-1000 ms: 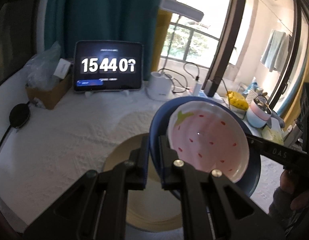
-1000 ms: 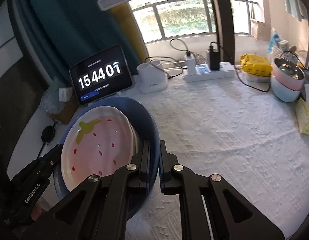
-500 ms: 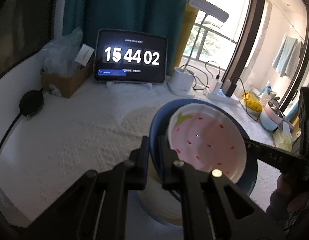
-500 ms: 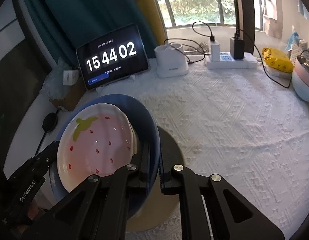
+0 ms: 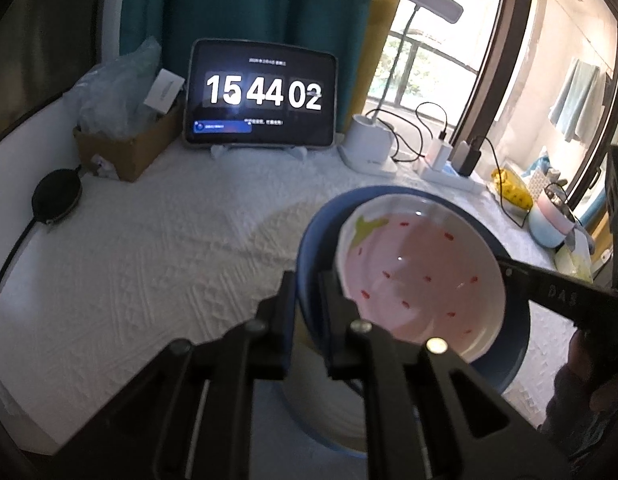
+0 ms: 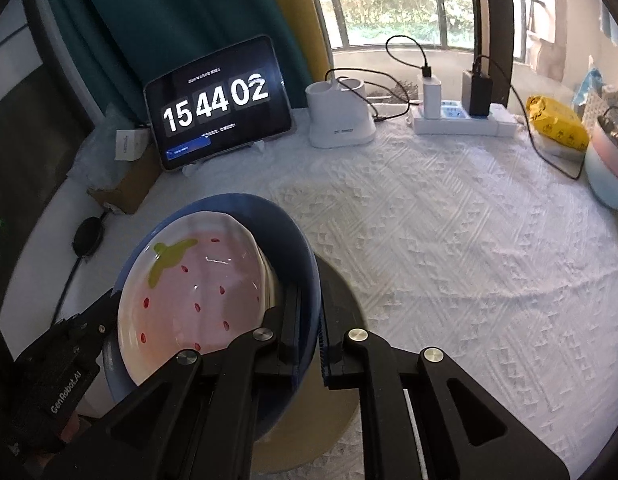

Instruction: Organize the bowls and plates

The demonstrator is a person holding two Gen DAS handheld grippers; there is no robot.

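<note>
Lowered since the earlier frames: blue bowl (image 5: 505, 364) with strawberry dish (image 5: 421, 280) nested inside, both now sitting closer over the cream plate (image 6: 329, 432) beneath; the tablet clock (image 5: 261, 96) reads one second later.

Item 1. Blue bowl, at 6 o'clock of the white-clothed counter (image 6: 449, 240). Held at opposite rims: left gripper (image 5: 307, 312) clenched on its wall at the bowl's 9 o'clock, right gripper (image 6: 309, 340) clenched on the wall at its 3 o'clock.

Item 2. Strawberry dish, pink with green leaf and red seeds, lying tilted inside the blue bowl, leaning toward the left-gripper side.

Item 3. Cream plate, directly under the bowl, flat on the counter.

Item 4. Background, at 12 to 2 o'clock: tablet clock, lamp base (image 6: 341, 116), power strip (image 6: 461, 120), yellow packet (image 6: 557, 124), pastel bowl stack (image 6: 609, 168). Cardboard box (image 5: 125, 148) at 10 o'clock.

Progress, as judged: dish nested in bowl, done; bowl onto plate, nearly done; both grippers not yet let go. The pastel stack at the far edge may remain to be sorted.

Not determinable: whether the bowl's foot already touches the plate, since bowl and grippers cover the contact; the plate's full outline; the contents of the pastel stack, cut off by the frame edge.
</note>
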